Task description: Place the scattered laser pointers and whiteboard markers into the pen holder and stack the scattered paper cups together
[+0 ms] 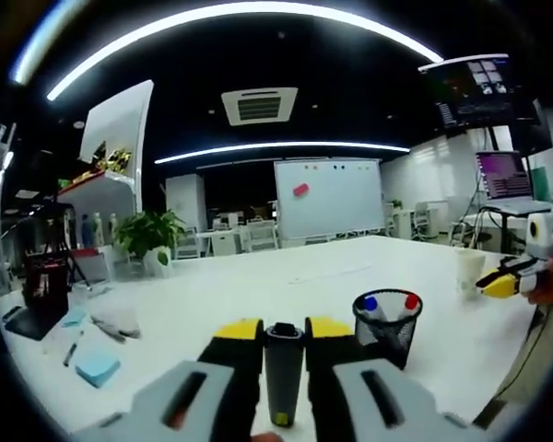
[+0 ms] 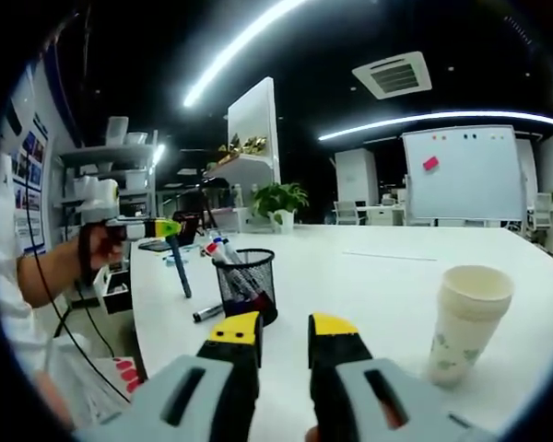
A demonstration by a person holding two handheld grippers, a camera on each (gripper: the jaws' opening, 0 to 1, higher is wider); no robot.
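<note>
the left gripper (image 1: 285, 343) is clamped on a dark grey pen-shaped pointer (image 1: 284, 368), its long axis upright between the jaws at lower centre. the black wire-mesh pen holder (image 1: 387, 324) stands on the white bench (image 1: 286, 276) just to the lower right of it, markers already inside. the right gripper (image 2: 283, 343) is narrowly parted and empty, with stacked white paper cups (image 2: 467, 318) at right.

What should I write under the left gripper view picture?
Left hand-held gripper holds a dark marker upright beside the mesh pen holder.
</note>
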